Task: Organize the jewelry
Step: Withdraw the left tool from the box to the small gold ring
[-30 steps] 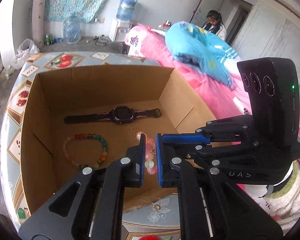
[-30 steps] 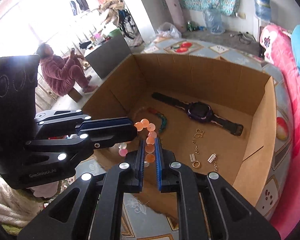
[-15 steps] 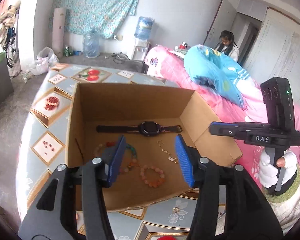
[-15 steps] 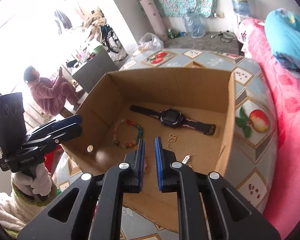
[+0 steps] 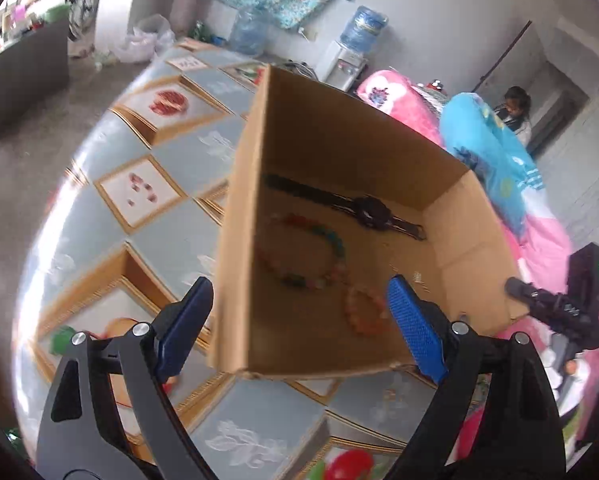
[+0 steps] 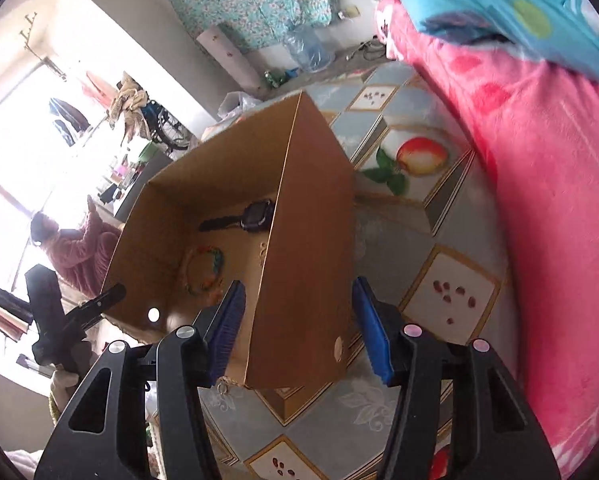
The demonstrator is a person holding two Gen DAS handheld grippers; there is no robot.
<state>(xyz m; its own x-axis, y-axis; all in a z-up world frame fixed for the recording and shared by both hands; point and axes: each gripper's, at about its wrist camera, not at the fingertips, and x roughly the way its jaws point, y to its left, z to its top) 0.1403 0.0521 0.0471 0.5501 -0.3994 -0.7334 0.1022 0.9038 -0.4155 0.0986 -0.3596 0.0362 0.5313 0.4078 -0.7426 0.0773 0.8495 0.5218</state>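
Observation:
An open cardboard box (image 5: 235, 240) stands on the table. On its floor lie a black watch (image 5: 371, 210), a multicoloured bead bracelet (image 5: 331, 240), a pink-orange bead bracelet (image 5: 363, 312) and a thin gold chain (image 5: 415, 276), which is blurred. My left gripper (image 5: 299, 328) is opening wide astride the box's near left corner, its pads off the cardboard. My right gripper (image 6: 299, 332) is also opening, astride the box's right wall (image 6: 307, 264) without pressing it. The watch (image 6: 255, 216) and the multicoloured bracelet (image 6: 205, 268) show in the right wrist view too. Neither gripper holds anything.
The table wears a blue cloth with fruit pictures (image 6: 419, 156). A small ring (image 6: 221, 388) lies on it at the box's near edge. A bed with a pink blanket (image 6: 539, 160) runs along the right. One person sits by the window (image 6: 71, 240), another by the far door (image 5: 513, 108).
Both grippers were shut on the pink-orange bracelet above the box. They let it go, it now lies on the box floor, and both pulled back, spread apart and opened.

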